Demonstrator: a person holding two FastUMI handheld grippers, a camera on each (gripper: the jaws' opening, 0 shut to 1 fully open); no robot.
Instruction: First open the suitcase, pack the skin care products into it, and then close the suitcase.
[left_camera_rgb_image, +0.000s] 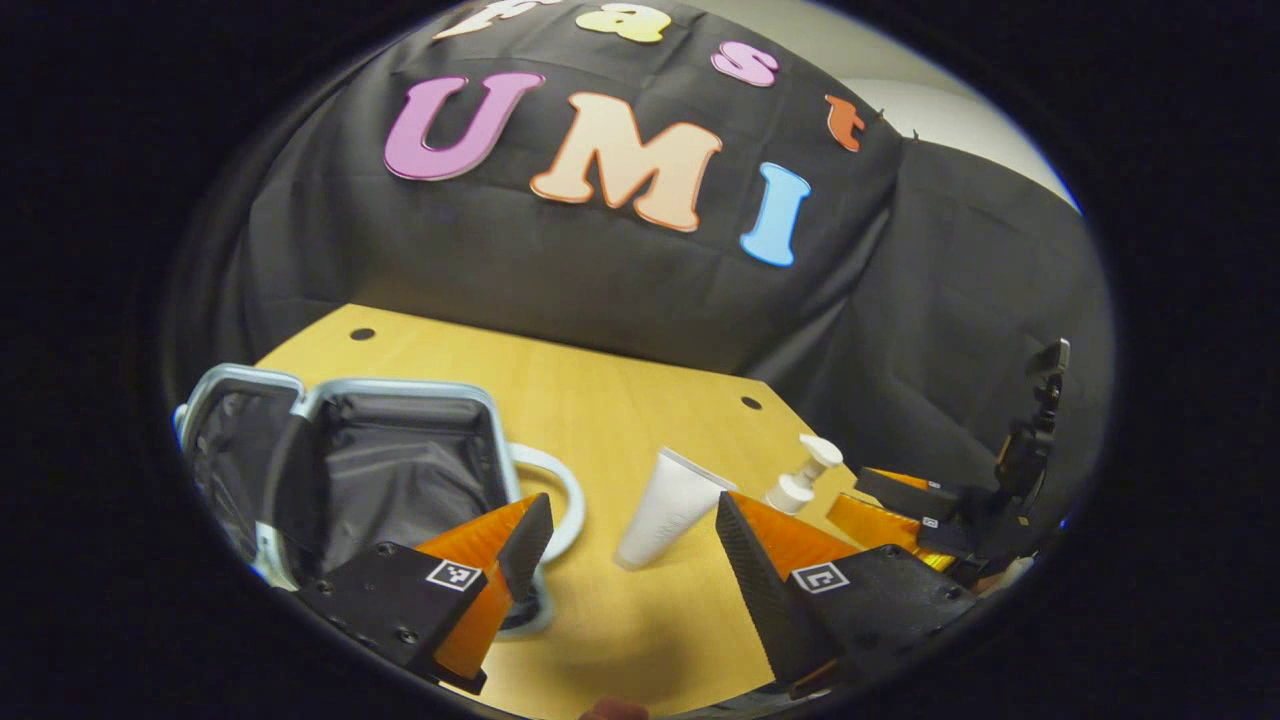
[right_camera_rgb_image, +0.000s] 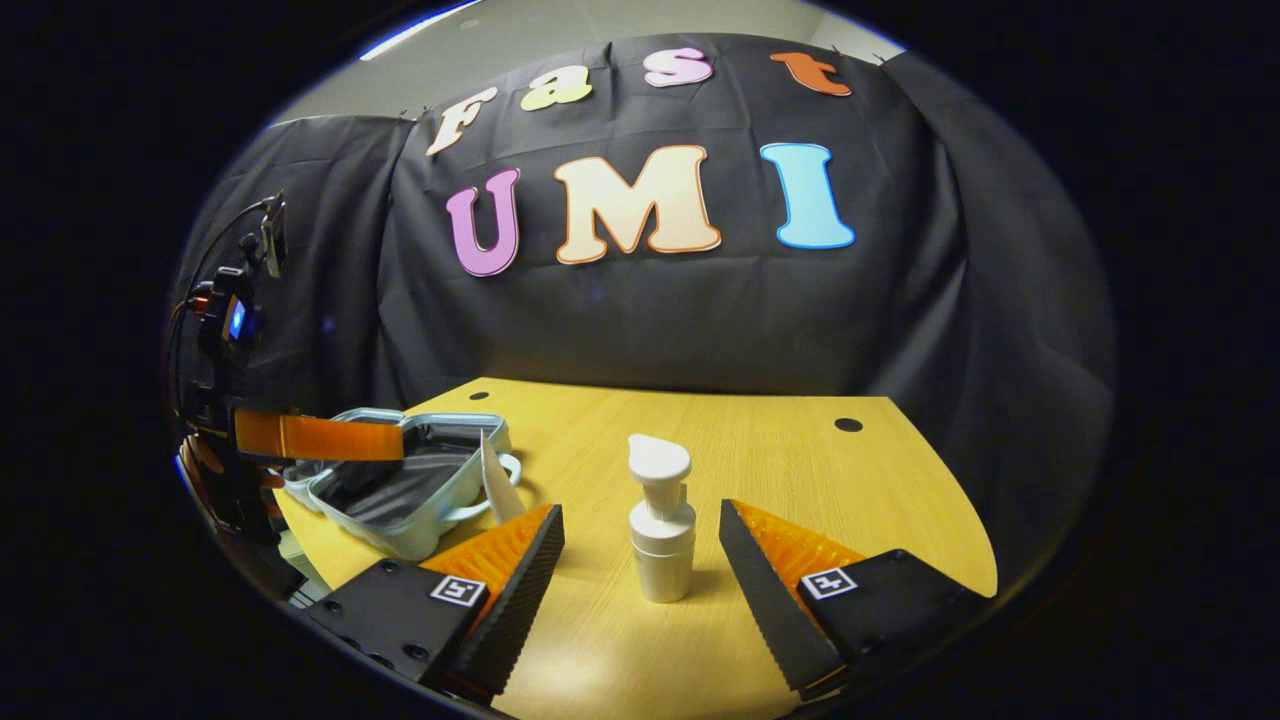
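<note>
A small pale suitcase (left_camera_rgb_image: 400, 400) lies open on the wooden table (left_camera_rgb_image: 600, 400), its dark lining showing. To its right a white tube (left_camera_rgb_image: 670, 500) stands on its cap. My left gripper (left_camera_rgb_image: 630, 517) is open, its fingertips on either side of the tube without touching it. A white pump bottle (right_camera_rgb_image: 662, 545) stands upright between the fingertips of my open right gripper (right_camera_rgb_image: 640, 512), with a gap on each side. The bottle (left_camera_rgb_image: 800, 478) and the right gripper (left_camera_rgb_image: 858, 497) sit at the right of the left gripper view. The suitcase (right_camera_rgb_image: 400, 500), the tube (right_camera_rgb_image: 493, 478) and the left gripper (right_camera_rgb_image: 395, 442) sit at the left of the right gripper view.
The suitcase's white handle loop (left_camera_rgb_image: 565, 490) lies close to the tube. Bare tabletop (right_camera_rgb_image: 820, 480) stretches behind and to the right of the bottle, with small round holes near the far edge. Black cloth walls close off the back and sides.
</note>
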